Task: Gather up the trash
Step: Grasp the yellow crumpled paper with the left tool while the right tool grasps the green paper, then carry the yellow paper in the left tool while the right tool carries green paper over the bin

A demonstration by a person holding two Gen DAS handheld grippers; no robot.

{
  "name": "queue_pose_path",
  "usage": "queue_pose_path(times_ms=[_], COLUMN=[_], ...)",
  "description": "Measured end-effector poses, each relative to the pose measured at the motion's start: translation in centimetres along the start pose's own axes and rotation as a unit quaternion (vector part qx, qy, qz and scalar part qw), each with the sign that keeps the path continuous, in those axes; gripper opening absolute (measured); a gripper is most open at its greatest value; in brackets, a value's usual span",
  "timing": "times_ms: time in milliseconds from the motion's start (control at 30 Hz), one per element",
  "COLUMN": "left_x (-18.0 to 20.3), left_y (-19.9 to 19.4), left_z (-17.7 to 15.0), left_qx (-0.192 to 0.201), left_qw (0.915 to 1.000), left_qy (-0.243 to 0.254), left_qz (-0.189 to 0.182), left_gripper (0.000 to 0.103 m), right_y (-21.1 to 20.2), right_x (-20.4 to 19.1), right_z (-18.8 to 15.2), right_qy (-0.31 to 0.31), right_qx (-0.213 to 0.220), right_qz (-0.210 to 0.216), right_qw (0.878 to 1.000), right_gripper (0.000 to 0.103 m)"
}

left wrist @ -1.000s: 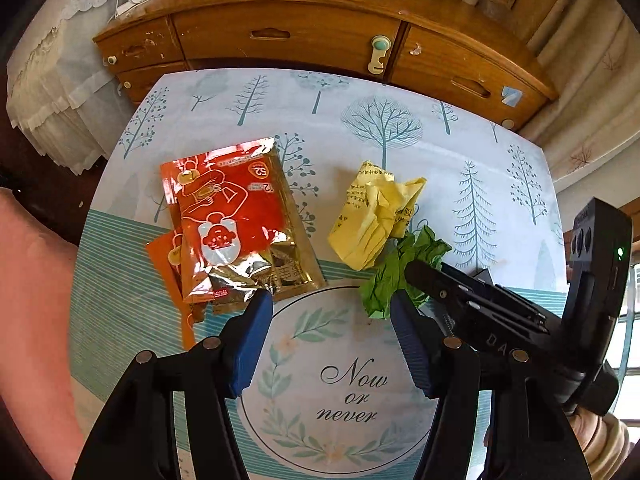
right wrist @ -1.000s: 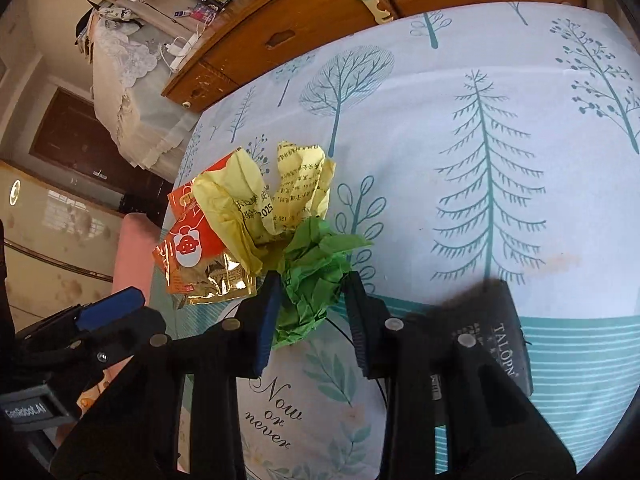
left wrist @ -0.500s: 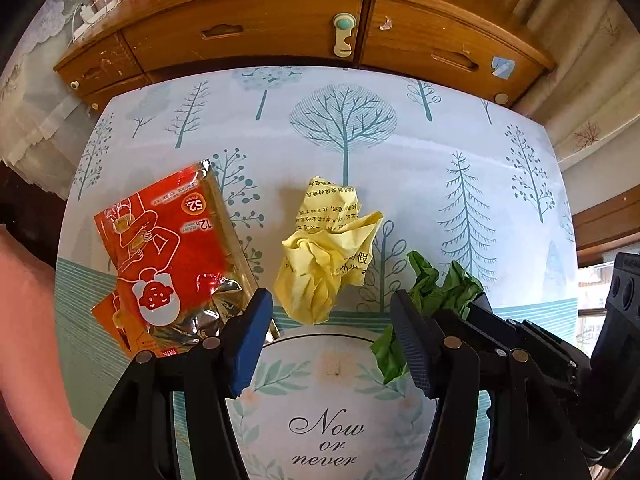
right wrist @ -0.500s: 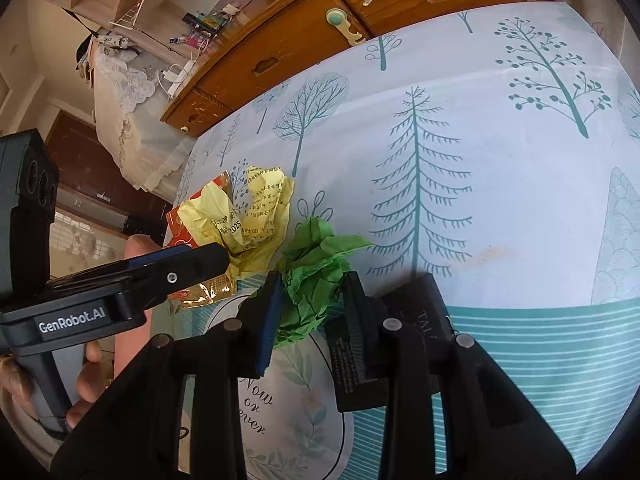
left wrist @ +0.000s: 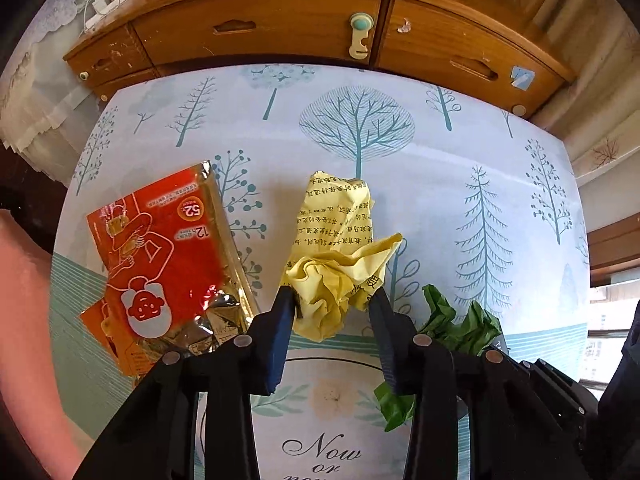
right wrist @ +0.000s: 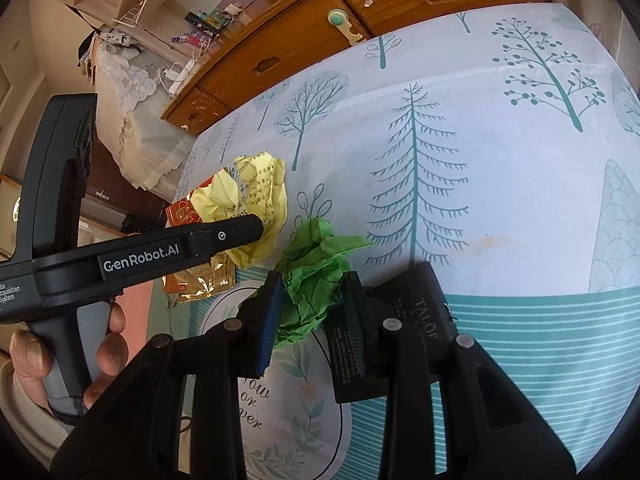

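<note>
A crumpled yellow paper [left wrist: 334,264] lies mid-table, and my left gripper [left wrist: 332,304] has its jaws around the paper's near end, closing in but with small gaps. The paper also shows in the right wrist view [right wrist: 256,208]. My right gripper [right wrist: 310,292] is shut on a crumpled green paper [right wrist: 316,268], seen in the left wrist view at lower right [left wrist: 460,324]. A red and gold foil wrapper [left wrist: 160,256] lies flat at the left, over an orange packet [left wrist: 104,328].
The table wears a tree-print cloth [left wrist: 360,128] with a round "Now or never" motif at the front. A black card [right wrist: 412,320] lies under my right gripper. A wooden dresser [left wrist: 304,28] stands behind the table.
My left gripper moved right, from by the red wrapper to the yellow paper, and its jaws narrowed around it. My right gripper kept the green paper and shifted slightly right.
</note>
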State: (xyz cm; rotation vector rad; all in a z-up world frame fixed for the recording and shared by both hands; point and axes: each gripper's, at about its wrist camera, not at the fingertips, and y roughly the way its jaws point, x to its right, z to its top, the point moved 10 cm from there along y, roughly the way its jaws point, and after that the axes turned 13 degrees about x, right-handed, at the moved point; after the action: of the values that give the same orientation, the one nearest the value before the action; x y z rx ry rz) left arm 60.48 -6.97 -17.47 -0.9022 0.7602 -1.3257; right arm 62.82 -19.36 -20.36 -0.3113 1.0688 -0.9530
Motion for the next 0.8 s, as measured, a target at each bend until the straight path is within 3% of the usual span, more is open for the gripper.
queue_pose_path(times_ms=[267,433,600,800], left_x=[-1.8,-4.1,-7.1,-10.5], left_y=[-7.5,-13.5,-17.9,-22.0], left_z=[-2.5,-7.2,-14.0,-21.5], left_qx=[0.043,0.063,0.063,0.064], left_qw=[0.9989,0.9980,0.9979,0.9977], left_qy=[0.014,0.001,-0.013,0.000], left_qz=[0.011,0.001,-0.007,-0.022], left_gripper=[0.037,0.037,0.037,0.037], right_y=[-2.6,-5.6,-9.2,-12.5], right_x=[-2.5,-5.2,-7.7,-10.4], right_z=[-0.1,-2.1,-6.8,-15.2], right_qy=[-0.021,-0.051,-0.079,-0.108], right_qx=[0.011,0.003,-0.018,-0.058], right_qz=[0.007,0.004,-0.012,-0.037], right_qw=[1.000,0.999,0.997,0.992], right_gripper=[0.028,0.028,0.028,0.028])
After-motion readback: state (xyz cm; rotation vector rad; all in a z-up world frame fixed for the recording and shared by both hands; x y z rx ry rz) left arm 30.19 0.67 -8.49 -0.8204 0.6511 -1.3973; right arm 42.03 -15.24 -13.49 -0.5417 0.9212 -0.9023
